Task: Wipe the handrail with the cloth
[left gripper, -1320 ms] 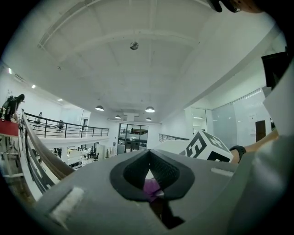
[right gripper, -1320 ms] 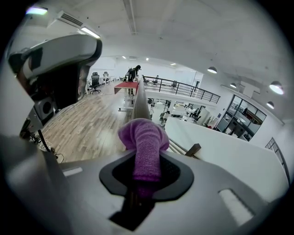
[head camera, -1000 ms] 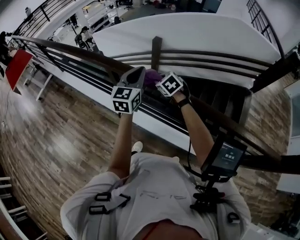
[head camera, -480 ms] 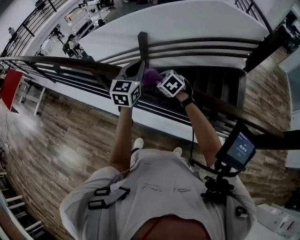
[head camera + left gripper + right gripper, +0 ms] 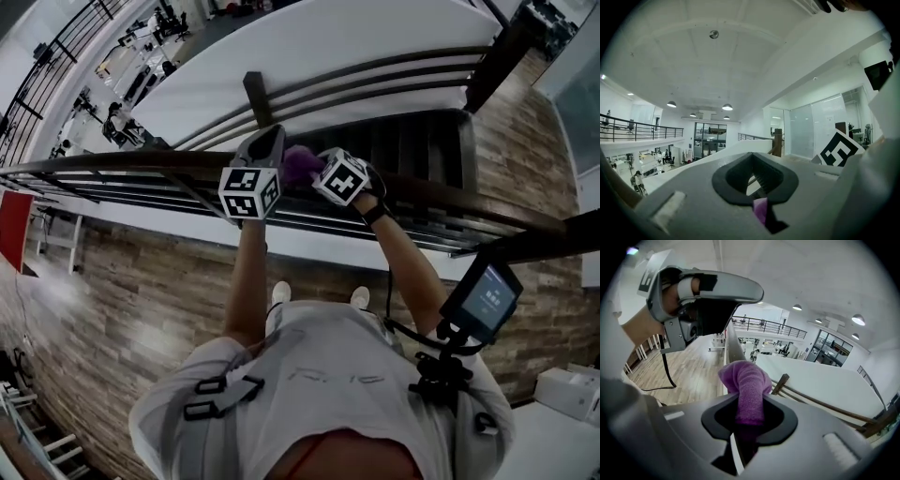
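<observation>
Bunched purple cloth [image 5: 298,164] at the dark wooden handrail [image 5: 122,161]

Person in a white short-sleeved T-shirt [image 5: 319,384] with black harness straps [image 5: 211,401] and buckles. Black wristband [image 5: 373,212], thin black cable [image 5: 387,300], small chest-mounted screen [image 5: 486,302]. The grey left hand-held gripper [image 5: 754,180] and right hand-held gripper [image 5: 749,418] each bear a black-and-white marker cube [image 5: 249,193].

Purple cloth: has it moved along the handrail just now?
Yes, apparently rightward along the handrail: the dark post beyond stood straight above the cloth, and now stands left of it.
</observation>
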Demonstrator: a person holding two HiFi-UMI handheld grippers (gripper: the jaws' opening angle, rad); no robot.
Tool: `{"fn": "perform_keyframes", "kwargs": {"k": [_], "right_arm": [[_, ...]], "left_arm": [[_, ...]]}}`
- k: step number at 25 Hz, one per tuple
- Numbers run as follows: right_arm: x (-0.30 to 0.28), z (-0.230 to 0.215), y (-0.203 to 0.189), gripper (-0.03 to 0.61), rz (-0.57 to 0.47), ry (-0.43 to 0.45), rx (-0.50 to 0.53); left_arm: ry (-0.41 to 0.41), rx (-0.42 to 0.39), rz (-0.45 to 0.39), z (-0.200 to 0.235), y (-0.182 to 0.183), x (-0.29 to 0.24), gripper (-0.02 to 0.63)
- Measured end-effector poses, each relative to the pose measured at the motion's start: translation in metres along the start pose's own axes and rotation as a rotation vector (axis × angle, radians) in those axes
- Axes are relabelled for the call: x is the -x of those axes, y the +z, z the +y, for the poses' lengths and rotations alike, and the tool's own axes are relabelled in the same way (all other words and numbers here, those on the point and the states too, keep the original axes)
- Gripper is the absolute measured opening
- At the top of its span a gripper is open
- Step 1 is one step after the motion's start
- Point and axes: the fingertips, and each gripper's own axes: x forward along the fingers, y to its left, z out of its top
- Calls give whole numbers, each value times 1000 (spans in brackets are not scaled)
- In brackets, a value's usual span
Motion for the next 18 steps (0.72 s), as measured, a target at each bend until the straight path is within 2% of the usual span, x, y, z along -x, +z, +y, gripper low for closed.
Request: {"fn": "perform_keyframes", "kwargs": {"k": [12, 18], "right_arm": [[43, -8, -43, 81, 26, -115, -108], [55, -32, -75, 81, 42, -175, -159]], "left_arm": [[-177, -11, 12, -53, 4, -36, 0], [-260, -17, 9, -88, 1, -70, 0]]}}
